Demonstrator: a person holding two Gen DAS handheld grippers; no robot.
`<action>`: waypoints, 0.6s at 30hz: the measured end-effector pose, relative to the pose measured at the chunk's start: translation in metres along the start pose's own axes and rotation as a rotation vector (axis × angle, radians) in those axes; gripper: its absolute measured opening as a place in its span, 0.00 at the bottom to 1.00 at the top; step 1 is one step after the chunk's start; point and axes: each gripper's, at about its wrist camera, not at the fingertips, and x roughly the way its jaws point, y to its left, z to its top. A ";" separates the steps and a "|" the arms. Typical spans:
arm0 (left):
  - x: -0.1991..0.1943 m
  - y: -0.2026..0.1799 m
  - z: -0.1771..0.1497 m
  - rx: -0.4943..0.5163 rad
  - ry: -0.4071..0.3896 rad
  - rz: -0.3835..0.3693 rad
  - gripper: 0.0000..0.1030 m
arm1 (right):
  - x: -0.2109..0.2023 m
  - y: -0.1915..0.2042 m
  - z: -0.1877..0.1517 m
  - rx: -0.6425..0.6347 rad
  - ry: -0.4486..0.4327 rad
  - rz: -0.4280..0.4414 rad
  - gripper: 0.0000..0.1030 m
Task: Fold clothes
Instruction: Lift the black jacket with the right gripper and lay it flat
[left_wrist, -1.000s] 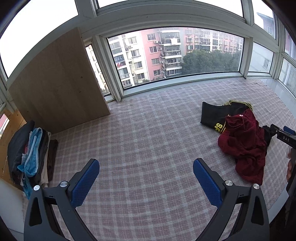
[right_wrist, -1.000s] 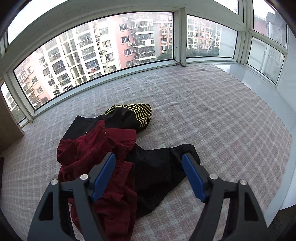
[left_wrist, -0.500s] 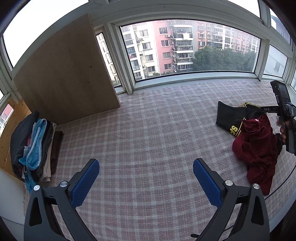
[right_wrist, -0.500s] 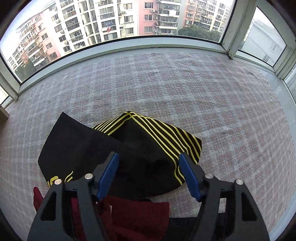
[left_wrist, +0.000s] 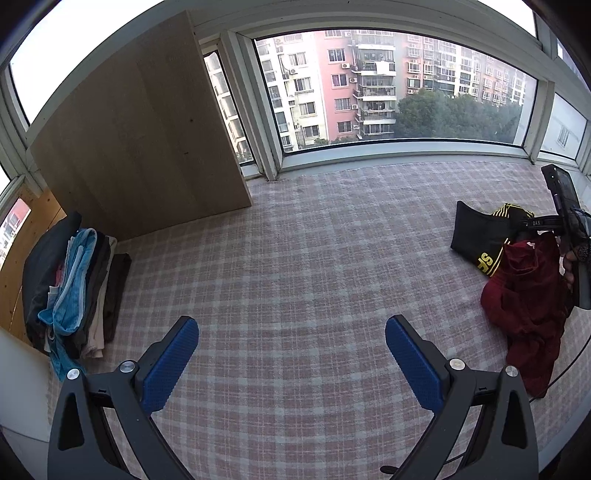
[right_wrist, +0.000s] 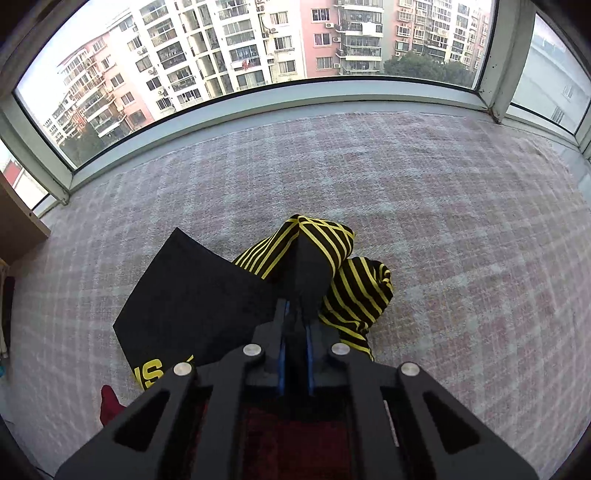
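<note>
The right tongs (right_wrist: 295, 314) are closing, clamped on the black-and-yellow striped garment (right_wrist: 332, 273), seemingly lifted off the checked mat (right_wrist: 443, 206). The left tongs (left_wrist: 291, 354) are held apart over bare mat.

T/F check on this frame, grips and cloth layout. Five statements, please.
1. The right gripper has black fabric of the black and yellow striped garment between its jaws, which are closing. True.
2. The left gripper holds the dark red garment. False: its jaws stand wide apart over bare plaid cover, with nothing between them.
3. A stack of folded clothes sits at the left, next to the wooden panel. True.
4. The dark red garment is neatly folded. False: it lies crumpled.
5. The striped garment lies on top of the folded stack. False: it is at the far right of the left wrist view, beside the dark red garment.
</note>
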 end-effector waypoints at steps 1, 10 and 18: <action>0.000 0.000 0.000 0.001 0.000 -0.002 0.99 | -0.010 -0.001 0.005 0.002 -0.019 0.005 0.07; -0.019 0.023 -0.004 -0.035 -0.050 0.005 0.99 | -0.173 0.053 0.048 -0.093 -0.321 0.026 0.06; -0.057 0.083 -0.026 -0.104 -0.127 0.026 0.99 | -0.277 0.194 0.005 -0.302 -0.427 0.210 0.06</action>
